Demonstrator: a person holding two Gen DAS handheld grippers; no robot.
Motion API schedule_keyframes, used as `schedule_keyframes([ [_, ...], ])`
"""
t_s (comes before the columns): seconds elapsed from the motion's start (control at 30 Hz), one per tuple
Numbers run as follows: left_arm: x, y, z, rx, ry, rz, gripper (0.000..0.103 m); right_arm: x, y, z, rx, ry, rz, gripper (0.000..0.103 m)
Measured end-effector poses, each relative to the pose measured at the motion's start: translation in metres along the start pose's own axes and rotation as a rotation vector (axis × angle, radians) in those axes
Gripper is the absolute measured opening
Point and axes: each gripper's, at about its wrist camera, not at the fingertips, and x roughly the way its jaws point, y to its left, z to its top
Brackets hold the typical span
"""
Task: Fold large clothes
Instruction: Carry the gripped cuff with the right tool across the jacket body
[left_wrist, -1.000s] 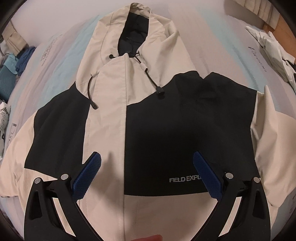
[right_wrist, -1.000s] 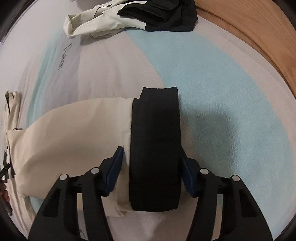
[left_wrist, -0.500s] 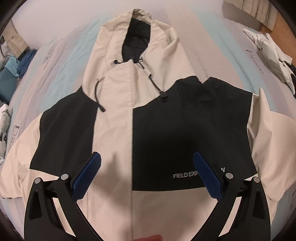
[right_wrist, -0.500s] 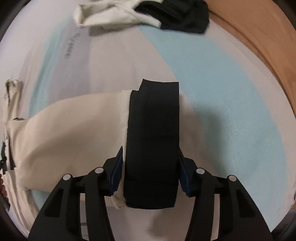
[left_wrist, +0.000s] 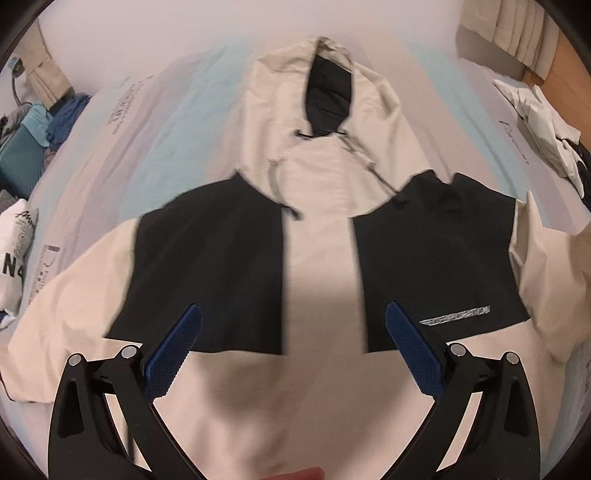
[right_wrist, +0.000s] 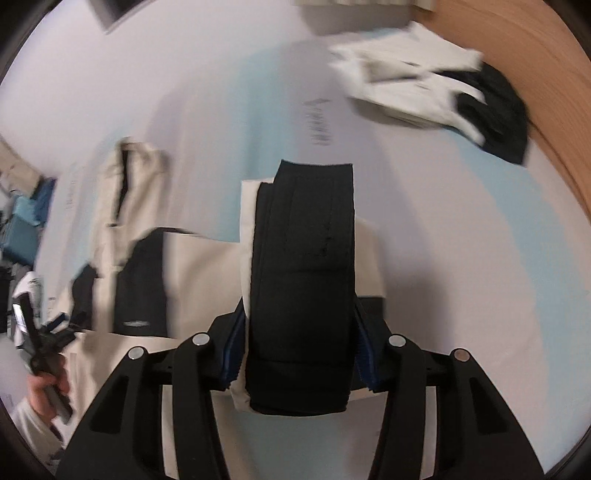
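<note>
Here, striped bedsheet (left_wrist: 155, 122) under jacket (left_wrist: 317, 236); left claw (left_wrist: 293, 349) gapes, right claw (right_wrist: 299, 350) clamps cuff (right_wrist: 303, 280).

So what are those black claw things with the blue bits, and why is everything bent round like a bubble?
They are grabbing tools, one in each of a person's hands. A small wide-eyed camera sits on each tool, and that bends the picture. The left gripper has its jaws wide open above a cream and black hooded jacket spread on a pale blue and white bed sheet. The right gripper pinches the jacket's black cuff at the sleeve end. More clothes lie farther away.
</note>
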Motion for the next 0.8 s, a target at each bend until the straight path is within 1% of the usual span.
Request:
schedule_keyframes([
  [0.03,-0.003,0.013,0.000,-0.003,-0.004,0.001,0.097,0.001,0.029,0.002,-0.017,0.000,0.014,0.047],
  [0.1,-0.008,0.035,-0.001,-0.007,-0.011,0.008,0.097,0.004,0.075,0.005,-0.056,-0.012,0.031,0.047],
  [0.2,-0.015,0.082,-0.004,-0.028,-0.009,0.016,0.097,0.008,0.131,0.006,-0.079,-0.013,0.065,0.047],
  [0.23,-0.016,0.096,-0.005,-0.035,-0.005,0.021,0.097,0.011,0.158,0.005,-0.092,-0.011,0.079,0.047],
  [0.33,-0.019,0.136,-0.010,-0.046,0.002,0.030,0.097,0.017,0.219,0.000,-0.126,-0.013,0.103,0.046],
  [0.4,-0.021,0.160,-0.013,-0.056,0.003,0.033,0.097,0.024,0.261,-0.004,-0.140,0.001,0.124,0.046],
  [0.53,-0.024,0.211,-0.019,-0.067,0.004,0.037,0.097,0.040,0.332,-0.018,-0.181,0.031,0.149,0.046],
  [0.63,-0.020,0.244,-0.023,-0.063,0.029,0.013,0.097,0.059,0.386,-0.032,-0.226,0.047,0.150,0.046],
  [0.73,-0.019,0.273,-0.031,-0.059,0.028,0.024,0.097,0.085,0.441,-0.048,-0.271,0.083,0.162,0.046],
  [0.8,-0.016,0.297,-0.038,-0.076,0.038,0.029,0.097,0.098,0.468,-0.060,-0.304,0.096,0.165,0.046],
])
